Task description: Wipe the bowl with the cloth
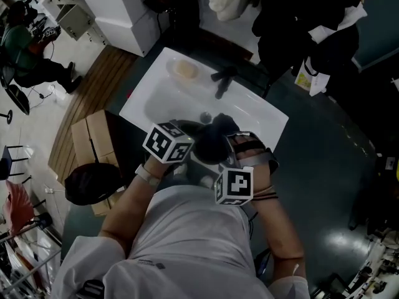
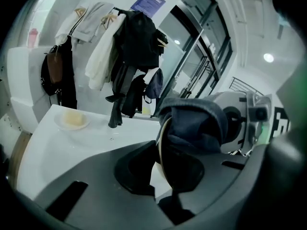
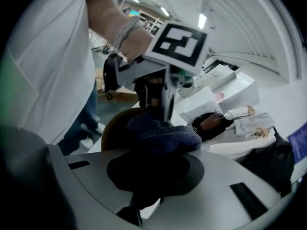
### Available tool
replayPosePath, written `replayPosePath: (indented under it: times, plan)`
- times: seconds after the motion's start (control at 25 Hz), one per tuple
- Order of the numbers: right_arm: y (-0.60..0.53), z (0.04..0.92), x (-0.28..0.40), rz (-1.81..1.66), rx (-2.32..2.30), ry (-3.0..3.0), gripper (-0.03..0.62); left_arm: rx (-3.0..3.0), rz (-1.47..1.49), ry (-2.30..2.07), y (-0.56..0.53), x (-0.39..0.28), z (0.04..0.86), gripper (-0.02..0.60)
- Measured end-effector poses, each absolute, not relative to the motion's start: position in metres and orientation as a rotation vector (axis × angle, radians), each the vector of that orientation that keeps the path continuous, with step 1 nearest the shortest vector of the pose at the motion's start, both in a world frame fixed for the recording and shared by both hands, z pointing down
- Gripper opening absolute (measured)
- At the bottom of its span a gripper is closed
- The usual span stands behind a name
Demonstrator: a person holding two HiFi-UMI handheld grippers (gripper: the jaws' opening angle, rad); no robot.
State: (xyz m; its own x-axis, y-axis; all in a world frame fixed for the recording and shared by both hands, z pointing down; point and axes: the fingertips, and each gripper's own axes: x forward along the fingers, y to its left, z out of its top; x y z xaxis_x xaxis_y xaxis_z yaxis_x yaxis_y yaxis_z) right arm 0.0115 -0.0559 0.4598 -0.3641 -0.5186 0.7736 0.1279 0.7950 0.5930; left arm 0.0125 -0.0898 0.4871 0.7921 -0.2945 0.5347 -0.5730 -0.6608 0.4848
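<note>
Held on edge over the front of the sink, the brown bowl [image 2: 161, 143] has its rim pinched in my left gripper [image 2: 163, 178]. A dark blue cloth [image 2: 194, 121] is draped over the bowl's top edge. My right gripper [image 3: 148, 176] is shut on that cloth [image 3: 160, 135], pressing it against the bowl [image 3: 111, 131]. In the head view the two grippers meet close to my body, left gripper [image 1: 194, 151] and right gripper [image 1: 219, 157], with the cloth [image 1: 215, 139] bunched between them. The cloth hides most of the bowl.
The white sink [image 1: 187, 101] has a dark faucet [image 1: 223, 80] and a soap dish [image 1: 184, 69] at its far side. Cardboard boxes [image 1: 93, 136] and a black bag [image 1: 93, 182] stand to the left. Coats [image 2: 134, 37] hang behind the sink.
</note>
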Motion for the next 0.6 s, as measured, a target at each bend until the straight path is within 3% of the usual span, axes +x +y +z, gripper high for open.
replayPosePath:
  times: [0.32, 0.6]
  plan:
    - [-0.039, 0.503, 0.025, -0.753, -0.007, -1.519, 0.074, 2.308, 0.549, -0.639, -0.089, 0.018, 0.491, 0.026]
    - [-0.020, 0.518, 0.017, -0.590, -0.151, -1.566, 0.074, 2.284, 0.544, -0.682, -0.090, 0.014, 0.495, 0.031]
